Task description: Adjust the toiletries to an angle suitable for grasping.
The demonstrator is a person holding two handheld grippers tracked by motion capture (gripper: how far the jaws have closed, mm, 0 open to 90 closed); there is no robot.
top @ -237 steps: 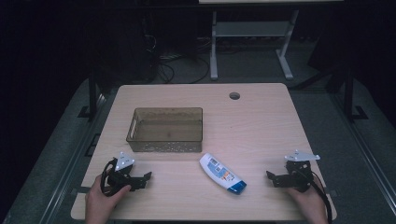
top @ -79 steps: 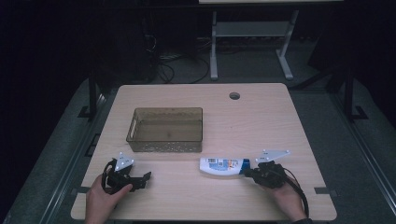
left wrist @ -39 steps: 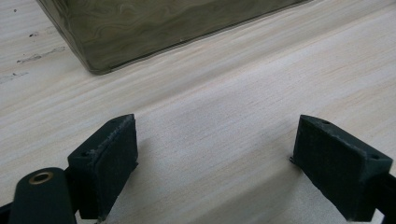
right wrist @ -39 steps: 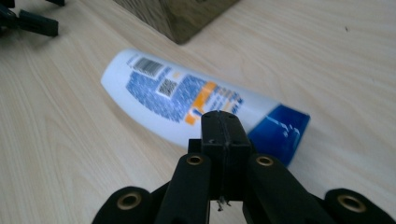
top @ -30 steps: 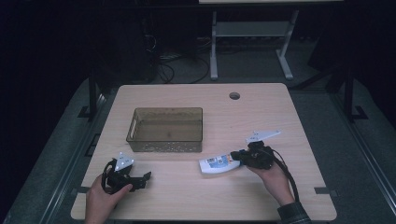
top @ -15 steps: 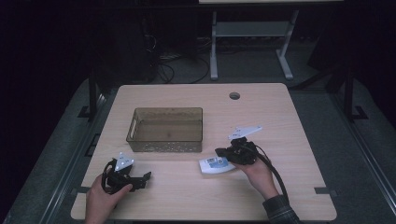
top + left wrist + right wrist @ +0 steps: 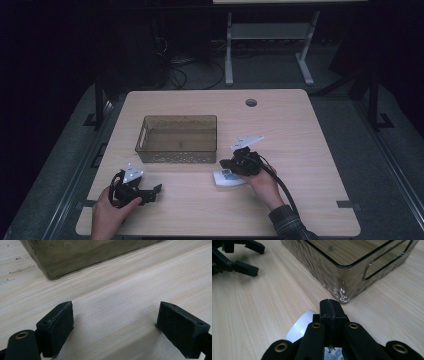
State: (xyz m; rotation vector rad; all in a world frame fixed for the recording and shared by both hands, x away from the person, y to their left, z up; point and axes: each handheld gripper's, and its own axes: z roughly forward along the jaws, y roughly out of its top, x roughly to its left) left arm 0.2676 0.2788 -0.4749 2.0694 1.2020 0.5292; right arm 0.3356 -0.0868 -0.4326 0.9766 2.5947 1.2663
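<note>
A white bottle with a blue label lies flat on the table, just right of the bin's near right corner. My right gripper lies over it, jaws pressed together with nothing between them. In the right gripper view the shut tips sit above the bottle's white end, pointing at the bin's corner. My left gripper rests at the near left of the table, open and empty. Its pads stand wide apart over bare wood.
A clear smoky plastic bin with nothing in it stands left of centre on the wooden table; its wall shows ahead of the left gripper. A cable hole is at the table's back. The left gripper appears in the right gripper view.
My right gripper has slid left and slightly away with its jaws shut, and the bottle has shifted left with it toward the bin. The left hand has stayed put.
</note>
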